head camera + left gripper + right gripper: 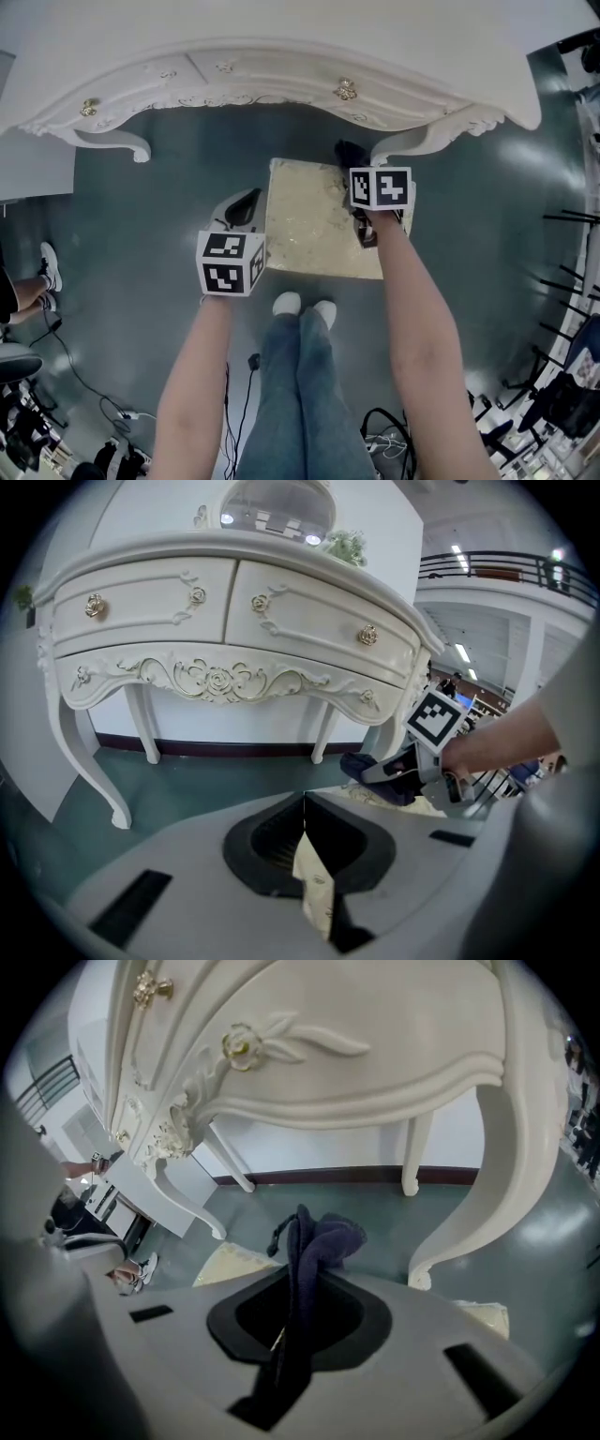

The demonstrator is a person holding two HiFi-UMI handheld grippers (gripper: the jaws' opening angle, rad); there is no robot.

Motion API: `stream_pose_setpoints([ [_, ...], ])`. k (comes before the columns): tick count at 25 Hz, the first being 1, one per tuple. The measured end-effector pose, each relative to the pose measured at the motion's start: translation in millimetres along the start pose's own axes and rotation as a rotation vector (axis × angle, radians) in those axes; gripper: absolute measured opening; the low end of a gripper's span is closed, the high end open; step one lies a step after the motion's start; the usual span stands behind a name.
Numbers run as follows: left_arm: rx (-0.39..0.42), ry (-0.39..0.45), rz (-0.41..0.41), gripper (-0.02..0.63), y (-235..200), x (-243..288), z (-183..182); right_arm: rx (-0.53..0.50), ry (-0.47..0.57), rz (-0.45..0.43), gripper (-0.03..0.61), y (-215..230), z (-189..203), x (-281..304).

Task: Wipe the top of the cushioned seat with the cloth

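Green floor (141, 244), right tool (296, 1265) clenching dark cloth (333, 1237) over cushioned seat (309, 230), left tool (305, 808) clenched shut alongside

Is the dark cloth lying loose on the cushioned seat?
No, the cloth is clamped between the jaws of the right gripper, with its bunched end sticking out past the tips.

Table leg (412, 145) crowds far corner of seat (305, 234)
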State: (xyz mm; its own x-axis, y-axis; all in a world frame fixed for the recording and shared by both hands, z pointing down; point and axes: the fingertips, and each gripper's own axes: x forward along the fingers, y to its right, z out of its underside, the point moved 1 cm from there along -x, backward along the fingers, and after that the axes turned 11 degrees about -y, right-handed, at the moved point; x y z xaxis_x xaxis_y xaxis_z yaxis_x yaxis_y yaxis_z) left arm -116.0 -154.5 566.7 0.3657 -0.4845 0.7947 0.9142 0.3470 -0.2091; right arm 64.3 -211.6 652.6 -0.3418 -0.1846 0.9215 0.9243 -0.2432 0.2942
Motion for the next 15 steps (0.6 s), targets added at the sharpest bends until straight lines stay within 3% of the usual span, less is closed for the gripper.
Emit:
stream_pose_setpoints([
  [15,-0.068,0.014,-0.051,0.005,-43.3,-25.6,15.8,-0.082,-0.009,-0.036,0.035,-72.3,-21.9,27.5],
])
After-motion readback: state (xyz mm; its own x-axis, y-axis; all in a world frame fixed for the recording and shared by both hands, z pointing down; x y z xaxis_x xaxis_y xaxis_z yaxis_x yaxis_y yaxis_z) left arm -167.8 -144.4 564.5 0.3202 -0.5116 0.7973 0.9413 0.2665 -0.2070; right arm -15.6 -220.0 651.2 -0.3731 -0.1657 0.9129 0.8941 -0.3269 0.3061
